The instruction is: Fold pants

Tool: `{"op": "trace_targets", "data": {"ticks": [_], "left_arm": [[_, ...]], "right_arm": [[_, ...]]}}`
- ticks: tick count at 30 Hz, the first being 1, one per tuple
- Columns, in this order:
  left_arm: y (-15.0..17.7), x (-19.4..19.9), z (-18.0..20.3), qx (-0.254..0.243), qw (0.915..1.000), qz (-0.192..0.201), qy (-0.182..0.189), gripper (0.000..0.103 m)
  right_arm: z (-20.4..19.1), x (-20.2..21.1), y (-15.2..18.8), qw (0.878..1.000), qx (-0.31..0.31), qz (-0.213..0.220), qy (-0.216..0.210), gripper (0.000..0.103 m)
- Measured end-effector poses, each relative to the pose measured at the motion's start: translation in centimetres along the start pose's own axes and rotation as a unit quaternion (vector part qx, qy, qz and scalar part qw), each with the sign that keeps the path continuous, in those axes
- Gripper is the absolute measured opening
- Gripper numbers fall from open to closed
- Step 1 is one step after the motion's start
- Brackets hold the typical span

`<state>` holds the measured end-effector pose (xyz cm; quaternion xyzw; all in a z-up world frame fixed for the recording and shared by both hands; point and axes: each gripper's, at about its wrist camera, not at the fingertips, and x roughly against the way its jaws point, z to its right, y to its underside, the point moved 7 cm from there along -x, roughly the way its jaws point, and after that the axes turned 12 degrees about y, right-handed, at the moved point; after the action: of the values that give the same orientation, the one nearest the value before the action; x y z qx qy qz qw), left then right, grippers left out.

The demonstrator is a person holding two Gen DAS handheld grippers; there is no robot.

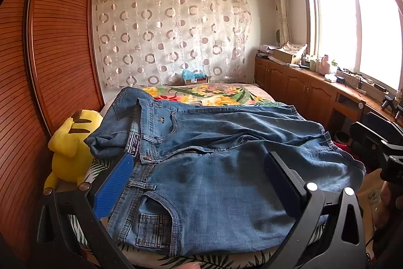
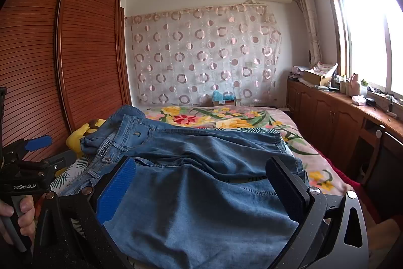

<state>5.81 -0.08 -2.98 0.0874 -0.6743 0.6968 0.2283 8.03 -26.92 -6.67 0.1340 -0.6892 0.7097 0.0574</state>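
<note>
Right, both claws sit at the near edge of the bed [image 2: 314, 163], pointing across it, with the jeans [image 1: 226, 155] spread directly ahead of both.

Left claw [image 1: 199, 180]: jaws apart, nothing between the pads, just denim below the gap. Waistband, button [image 1: 146, 157] and fly are just ahead and slightly left of it; the front pocket sits right under the blue pad [image 1: 113, 188].

Right claw [image 2: 201, 185]: jaws also apart, empty, hovering over the leg fabric. I can't tell whether either set of fingertips touches the cloth.

Key relation: the jeans' long axis runs crosswise to both claws, waist toward my left, hems toward my right. One leg lies farther from me, the other nearer, overlapping loosely and rumpled, not stacked cleanly.

So left is the nearer claw for the waistband, right for the leg end. The right claw shows at the right edge of the left camera, so the two are side by side along the near edge.

My read: folding is barely started. Likely next grab is the near edge, each claw on its own end.

Yellow plush toy [image 1: 68, 143] sits left of the waistband, beside the wardrobe [image 1: 50, 42].
</note>
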Motion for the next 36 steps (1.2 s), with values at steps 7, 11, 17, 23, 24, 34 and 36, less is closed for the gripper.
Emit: {"op": "trace_targets", "data": {"ticks": [7,11,17,23,24,34,36], "left_arm": [[0.00,-0.01,0.02,0.000,1.0000,0.000,0.000,0.103],[0.01,0.01,0.03,0.001,1.0000,0.001,0.001,0.103],[-0.37,0.37,0.17,0.002,1.0000,0.005,0.000,0.103],[-0.61,0.47,0.21,0.005,0.9999,0.009,0.000,0.103],[-0.63,0.47,0.22,0.005,0.9999,0.009,0.000,0.103],[-0.68,0.49,0.16,0.006,0.9999,0.011,0.000,0.103],[-0.67,0.49,0.16,0.006,0.9999,0.011,0.000,0.103]], "right_arm": [[-0.11,0.08,0.45,1.000,-0.002,0.001,0.002,0.103],[-0.10,0.10,0.46,1.000,-0.002,0.001,0.002,0.103],[0.04,0.14,0.40,1.000,-0.005,0.002,0.002,0.103],[0.13,0.27,0.40,1.000,-0.007,0.003,0.004,0.103],[0.14,0.33,0.41,1.000,-0.007,0.003,0.004,0.103],[0.10,0.44,0.36,1.000,-0.008,0.003,0.002,0.103],[0.10,0.42,0.35,1.000,-0.008,0.003,0.003,0.103]]}}
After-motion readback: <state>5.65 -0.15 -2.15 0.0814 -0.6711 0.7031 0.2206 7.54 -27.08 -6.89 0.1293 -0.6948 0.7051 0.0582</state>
